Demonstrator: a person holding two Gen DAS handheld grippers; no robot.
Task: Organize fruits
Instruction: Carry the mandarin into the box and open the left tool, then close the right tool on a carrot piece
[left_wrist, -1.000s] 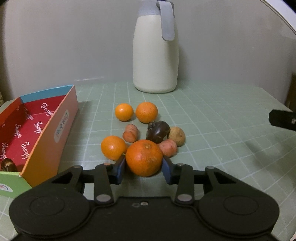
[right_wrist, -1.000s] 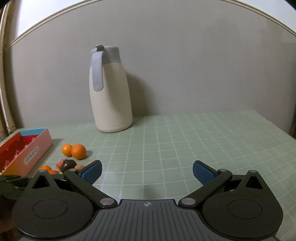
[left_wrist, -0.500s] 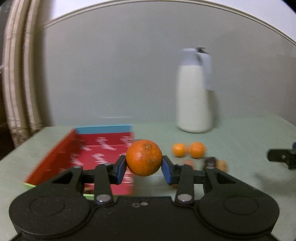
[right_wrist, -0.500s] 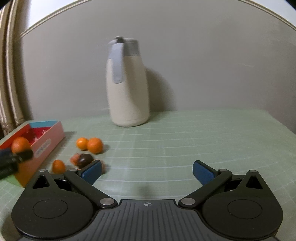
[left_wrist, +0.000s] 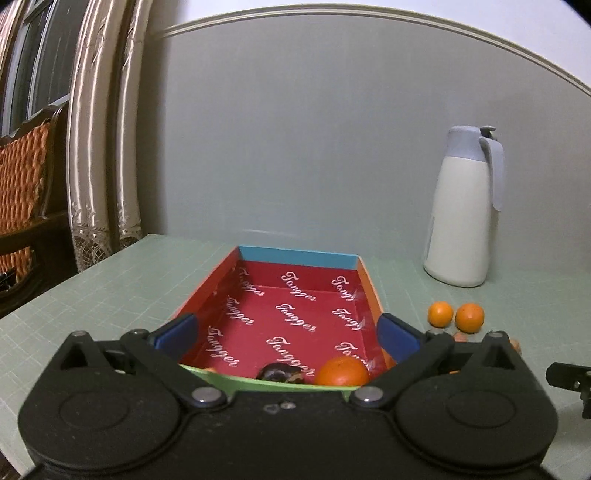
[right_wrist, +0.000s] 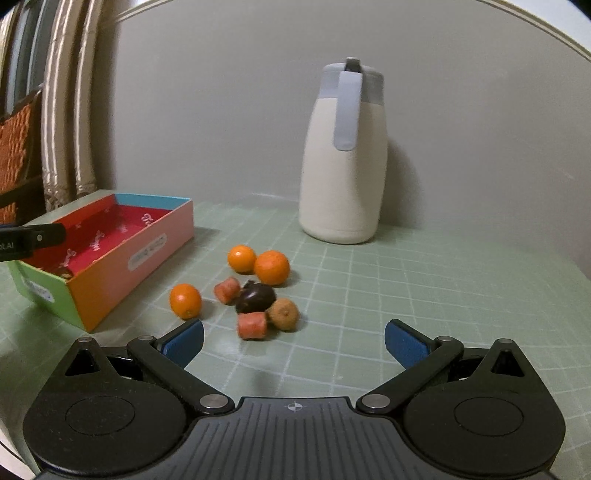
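My left gripper (left_wrist: 286, 334) is open and empty above the near end of a red-lined cardboard box (left_wrist: 295, 295). An orange (left_wrist: 341, 371) and a dark fruit (left_wrist: 280, 372) lie in the box's near end. My right gripper (right_wrist: 293, 341) is open and empty, a little short of a cluster of fruit on the table: three oranges (right_wrist: 271, 267), (right_wrist: 241, 258), (right_wrist: 185, 301), a dark fruit (right_wrist: 256, 295), a brown fruit (right_wrist: 283, 313) and two reddish pieces (right_wrist: 252, 325), (right_wrist: 227, 290). The box (right_wrist: 110, 254) shows at the left.
A cream jug with a grey lid (right_wrist: 345, 155) stands at the back near the wall. The table has a green grid mat (right_wrist: 406, 295). Curtains and a chair (left_wrist: 22, 184) are beyond the table's left edge. The left gripper's tip (right_wrist: 33, 240) shows over the box.
My left gripper carried the orange from the cluster over to the box, opened, and the orange now lies in the box. My right gripper swung left toward the fruit cluster.
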